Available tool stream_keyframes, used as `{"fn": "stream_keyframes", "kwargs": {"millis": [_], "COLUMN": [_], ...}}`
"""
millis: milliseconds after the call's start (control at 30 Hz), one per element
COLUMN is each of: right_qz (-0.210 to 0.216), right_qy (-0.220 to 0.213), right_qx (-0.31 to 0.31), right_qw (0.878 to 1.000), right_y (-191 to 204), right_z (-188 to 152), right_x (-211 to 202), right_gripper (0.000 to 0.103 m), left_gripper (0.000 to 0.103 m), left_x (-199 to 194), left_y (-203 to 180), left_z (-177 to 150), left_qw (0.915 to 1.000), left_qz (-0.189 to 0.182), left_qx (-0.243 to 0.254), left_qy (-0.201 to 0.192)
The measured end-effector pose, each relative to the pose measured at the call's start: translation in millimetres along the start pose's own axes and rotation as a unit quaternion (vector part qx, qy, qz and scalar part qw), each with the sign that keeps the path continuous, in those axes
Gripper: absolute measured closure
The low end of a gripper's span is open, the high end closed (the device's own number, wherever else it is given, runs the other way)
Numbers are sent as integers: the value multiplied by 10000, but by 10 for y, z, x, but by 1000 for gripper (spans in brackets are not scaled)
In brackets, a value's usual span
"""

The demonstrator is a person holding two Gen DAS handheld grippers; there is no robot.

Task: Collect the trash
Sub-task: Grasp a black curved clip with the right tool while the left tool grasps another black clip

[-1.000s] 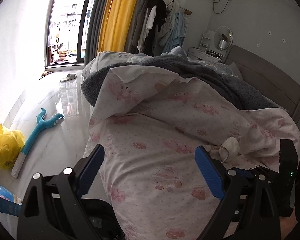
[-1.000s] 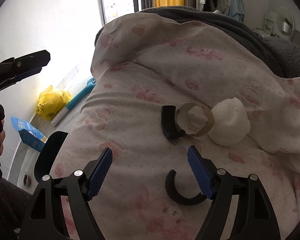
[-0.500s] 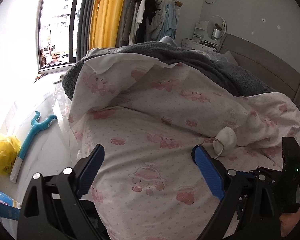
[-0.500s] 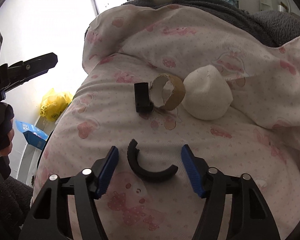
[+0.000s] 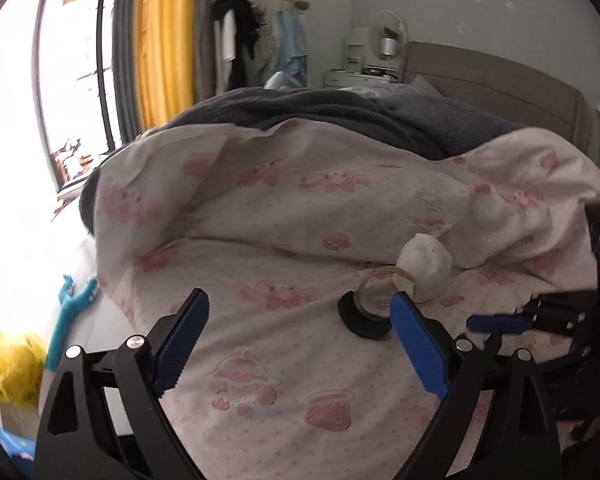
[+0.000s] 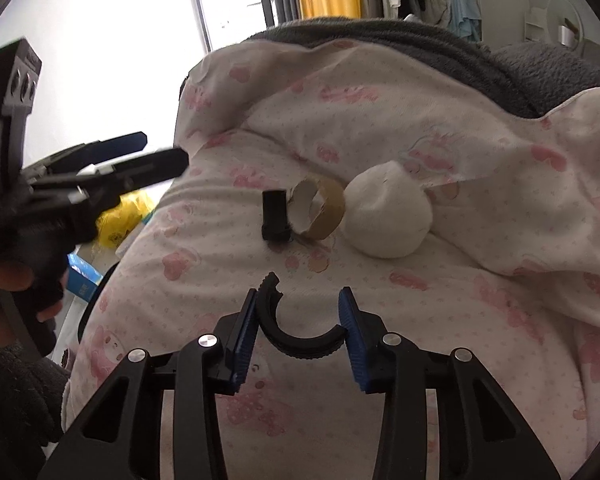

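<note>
On the pink-patterned quilt (image 6: 440, 128) lie a white wad (image 6: 388, 216), a brown cardboard ring (image 6: 324, 210) and a short black ring (image 6: 275, 216), side by side. Nearer to me, my right gripper (image 6: 299, 308) is shut on a black C-shaped broken piece (image 6: 300, 344), with both blue pads pressing its ends. My left gripper (image 5: 300, 304) is open with only quilt between its fingers. Just beyond its right finger are the black ring (image 5: 360, 322), the cardboard ring (image 5: 374, 292) and the white wad (image 5: 424, 264). It also shows at the left of the right wrist view, as the left gripper (image 6: 160, 150).
A grey blanket (image 5: 340, 112) covers the far part of the bed, with a headboard (image 5: 500, 72) behind. On the floor to the left lie a yellow bag (image 5: 14, 368), a teal tool (image 5: 72, 312) and a blue box (image 6: 82, 280). A window and curtains stand beyond.
My right gripper moved forward over the black C-shaped piece and its jaws shut on it. My left gripper swung right across the quilt, so the rings and wad now sit near its right finger.
</note>
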State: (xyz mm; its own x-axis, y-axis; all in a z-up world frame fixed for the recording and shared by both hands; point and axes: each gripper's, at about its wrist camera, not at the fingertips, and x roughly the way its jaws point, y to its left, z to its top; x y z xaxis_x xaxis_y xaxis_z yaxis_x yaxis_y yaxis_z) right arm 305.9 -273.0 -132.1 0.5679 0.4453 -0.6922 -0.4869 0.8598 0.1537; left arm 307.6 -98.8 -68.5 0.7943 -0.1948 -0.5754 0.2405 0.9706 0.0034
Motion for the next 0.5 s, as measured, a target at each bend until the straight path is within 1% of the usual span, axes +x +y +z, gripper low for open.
{"fn": "stream_keyframes", "kwargs": {"millis": [33,100,200,233,500], "right_qz": [0,-9,-28,-31,-88], "right_qy": [-41,-91,-88,-86,-156], "right_qx": [34,114,195,208,405], "right_qw": [10000,9999,9998,9997,9990], "right_y": [-32,-114,-224,-254,-528], "right_z": [0,-10,-58,-73,-153], "right_x": [-40,-104,-158,-170,-304], "right_gripper": [62,62,62,62,62], "left_gripper": [9,9,11,12,22], "left_x": [26,78,170,209,456], "left_y": [-40,-123,-236,-271,-361], "left_z": [8,15,-23,-37,-58], "left_qw": [9999,9994,9985,9981,9977], "left_qz": [-106,-189,-121,-150,-422], "left_qx": [100,298,537,586,406], "left_qy": [31,27,44,84,337]}}
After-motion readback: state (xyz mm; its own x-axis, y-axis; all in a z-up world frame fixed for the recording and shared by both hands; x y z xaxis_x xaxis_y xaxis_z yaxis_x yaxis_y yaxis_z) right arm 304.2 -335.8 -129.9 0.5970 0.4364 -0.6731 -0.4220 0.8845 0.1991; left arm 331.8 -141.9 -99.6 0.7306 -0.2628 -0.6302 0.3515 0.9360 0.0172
